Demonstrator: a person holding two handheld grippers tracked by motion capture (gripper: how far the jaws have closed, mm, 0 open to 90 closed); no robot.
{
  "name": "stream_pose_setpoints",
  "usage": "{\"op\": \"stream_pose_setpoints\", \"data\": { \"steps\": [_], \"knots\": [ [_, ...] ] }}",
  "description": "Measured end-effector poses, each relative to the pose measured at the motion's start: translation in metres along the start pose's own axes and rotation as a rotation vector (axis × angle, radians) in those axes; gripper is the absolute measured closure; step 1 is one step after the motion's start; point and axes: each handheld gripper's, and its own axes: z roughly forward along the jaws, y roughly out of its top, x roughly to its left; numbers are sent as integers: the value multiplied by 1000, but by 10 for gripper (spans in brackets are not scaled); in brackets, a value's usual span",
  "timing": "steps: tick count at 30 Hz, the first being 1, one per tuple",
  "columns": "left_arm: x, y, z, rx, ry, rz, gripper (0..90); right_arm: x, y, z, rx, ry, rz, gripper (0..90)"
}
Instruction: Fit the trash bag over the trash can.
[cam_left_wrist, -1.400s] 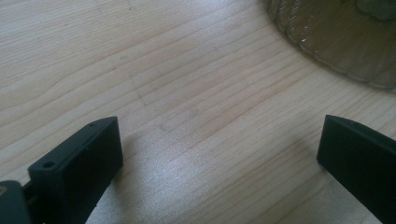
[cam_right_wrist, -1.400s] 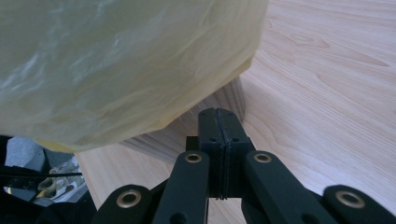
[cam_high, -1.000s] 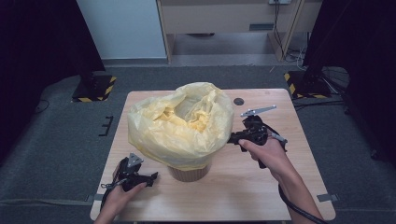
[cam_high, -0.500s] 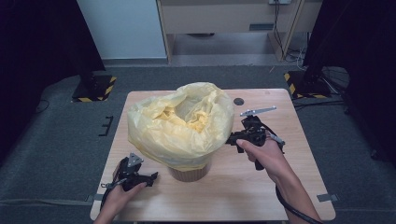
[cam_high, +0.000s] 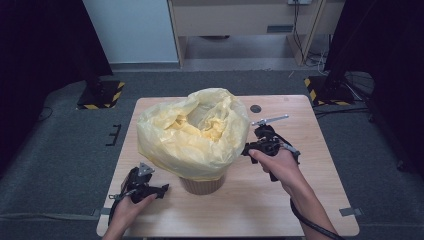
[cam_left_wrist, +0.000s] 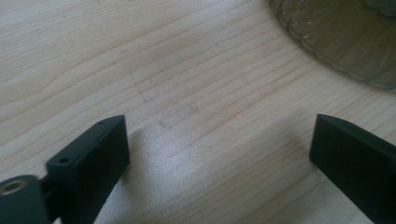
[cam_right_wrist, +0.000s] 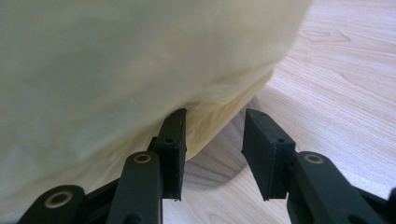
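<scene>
Right gripper (cam_right_wrist: 212, 154), jaws just opened partway, at the yellow bag's (cam_high: 192, 132) hem, apparently not pinching it; left gripper (cam_high: 145, 185) spread wide over bare tabletop (cam_high: 260, 200).

The wooden table (cam_high: 300, 200) carries a brownish bin (cam_high: 202, 185) — possibly ribbed — draped in a yellow bag (cam_high: 192, 135).

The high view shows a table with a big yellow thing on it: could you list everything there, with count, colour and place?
plastic bag: one, yellow, billowing over the bin, mid-table
bin: one, brown, under the bag
table: one, light wood, centre
round hole: one, dark, table's far edge
weighted stands: two, black with yellow stripes, on the floor either side
left gripper: one, black, open, near left corner
right gripper: one, black, jaws just opening beside the bag's edge
</scene>
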Motion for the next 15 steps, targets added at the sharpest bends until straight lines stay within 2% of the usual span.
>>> {"op": "stream_pose_setpoints", "data": {
  "steps": [2, 5, 7, 10, 15],
  "knots": [
    [-1, 3, -4, -6, -12, -16, 68, -2, 0, 3, 1, -4, 9, 604],
    [-3, 9, -13, -40, -24, -23, 86, -4, -1, 6, 1, -8, 12, 607],
    [-4, 13, -21, -69, -42, -51, 88, -5, -1, 8, 3, -15, 7, 606],
    [-3, 20, -34, -91, -44, -63, 92, -6, -3, 8, -2, -13, 6, 600],
    [7, 29, -51, -125, -31, -109, 171, -1, -5, 7, -4, -1, -18, 709]
  ]
}}
